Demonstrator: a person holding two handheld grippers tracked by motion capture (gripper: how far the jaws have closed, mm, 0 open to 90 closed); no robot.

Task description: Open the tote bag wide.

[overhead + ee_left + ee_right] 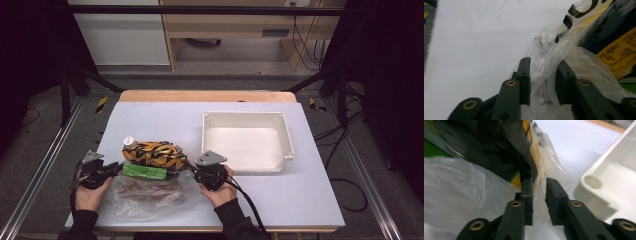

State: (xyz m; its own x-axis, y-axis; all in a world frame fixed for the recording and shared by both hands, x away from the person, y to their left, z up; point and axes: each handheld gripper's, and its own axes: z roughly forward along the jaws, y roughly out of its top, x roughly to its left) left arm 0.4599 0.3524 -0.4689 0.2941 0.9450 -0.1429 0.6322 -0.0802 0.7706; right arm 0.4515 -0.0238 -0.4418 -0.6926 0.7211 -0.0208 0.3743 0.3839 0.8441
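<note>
Where the white tabletop (165, 115) meets the lower frame, I see my left gripper (542, 75) and right gripper (539, 195), each part-open astride the clear crinkled plastic bag (145, 192); mid-frame, an empty white tray (287, 135); beyond, grey floor (210, 80).

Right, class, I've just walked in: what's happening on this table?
A person works a clear plastic bag at the table's near edge with two handheld grippers. The left gripper and right gripper each have bag film between their fingers, which are not fully closed. Yellow-and-black packets lie at the bag. The white bin is empty.
</note>
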